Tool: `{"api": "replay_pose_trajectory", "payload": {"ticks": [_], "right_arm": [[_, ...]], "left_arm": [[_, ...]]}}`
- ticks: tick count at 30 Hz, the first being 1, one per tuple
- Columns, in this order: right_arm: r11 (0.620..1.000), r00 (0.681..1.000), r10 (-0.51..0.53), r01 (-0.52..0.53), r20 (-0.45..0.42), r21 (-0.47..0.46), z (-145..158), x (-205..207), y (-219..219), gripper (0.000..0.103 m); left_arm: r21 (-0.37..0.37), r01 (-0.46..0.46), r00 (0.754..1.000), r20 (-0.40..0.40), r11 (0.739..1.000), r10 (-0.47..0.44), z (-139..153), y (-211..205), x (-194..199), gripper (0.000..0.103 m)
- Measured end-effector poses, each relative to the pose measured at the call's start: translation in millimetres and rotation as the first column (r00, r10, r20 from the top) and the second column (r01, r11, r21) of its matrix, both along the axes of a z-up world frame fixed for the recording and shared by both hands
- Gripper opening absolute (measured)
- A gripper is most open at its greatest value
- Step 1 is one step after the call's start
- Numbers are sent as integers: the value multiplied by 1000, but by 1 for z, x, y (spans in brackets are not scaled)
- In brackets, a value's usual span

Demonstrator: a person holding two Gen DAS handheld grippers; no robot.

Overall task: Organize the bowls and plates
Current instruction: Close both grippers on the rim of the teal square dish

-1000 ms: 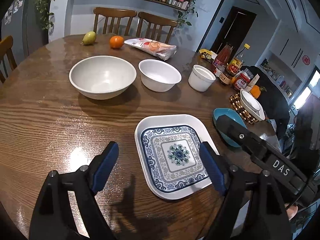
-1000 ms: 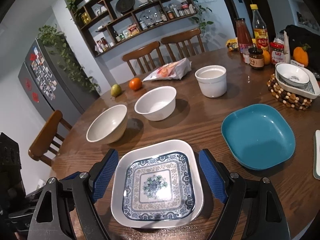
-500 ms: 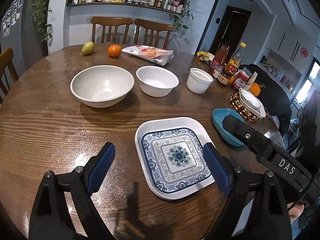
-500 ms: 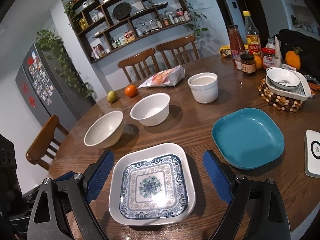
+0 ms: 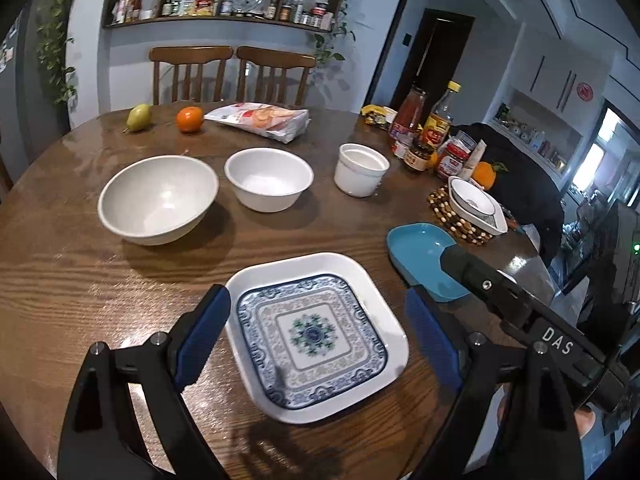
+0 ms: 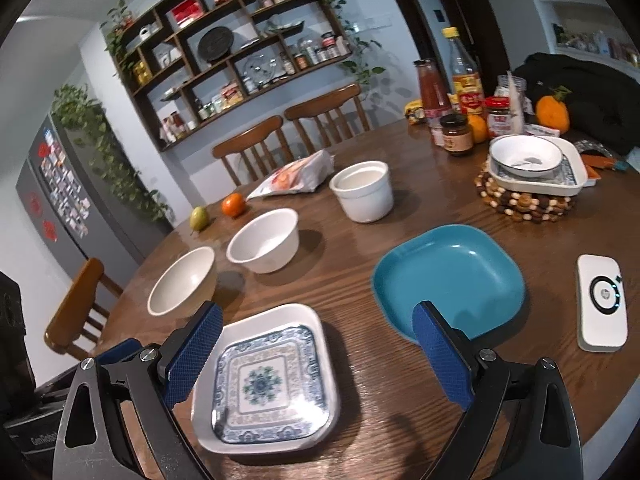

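Both cams sit low over the near edge of the round table point(image 5: 60, 280), tilted down and looking across it. Left one faces straight at the chairs point(image 5: 232, 72); right one angles leftward. Both share the patterned plate point(image 5: 312, 328) and blue plate point(image 6: 448, 276).

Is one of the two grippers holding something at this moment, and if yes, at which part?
Nothing is held. The left gripper is open; the right gripper is opening. The patterned plate lies flat on the table, touched by neither.
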State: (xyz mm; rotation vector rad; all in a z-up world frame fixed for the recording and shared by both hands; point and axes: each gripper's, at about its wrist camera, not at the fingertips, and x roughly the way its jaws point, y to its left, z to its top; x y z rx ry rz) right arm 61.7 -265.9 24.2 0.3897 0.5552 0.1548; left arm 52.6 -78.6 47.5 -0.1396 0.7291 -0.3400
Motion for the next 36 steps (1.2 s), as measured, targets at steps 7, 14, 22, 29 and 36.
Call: {"api": "replay_pose_trajectory", "payload": {"ticks": [7,14,22,29,36], "right_arm": [[998,998,-59,58,1,29,-1,0,-30,96],[989,990,-139,138,3,47,0,0,-67,96],[984,986,-161,163,-32,65,-7,18,-98,96],[983,984,-134,146,-116,109,-28,45,-116,96],[984,980,-112,133,-163,120,-41,65,-123,96]], "left_arm": [[-6,24,1000,-13,1000,-24,8,-21,13,88],[-46,60,996,-59,997,-62,9,-50,29,87],[-64,99,982,-156,993,-108,-10,-88,52,83],[-48,135,960,-240,990,-142,-33,-120,70,69],[-53,141,944,-293,989,-150,-50,-138,84,63]]}}
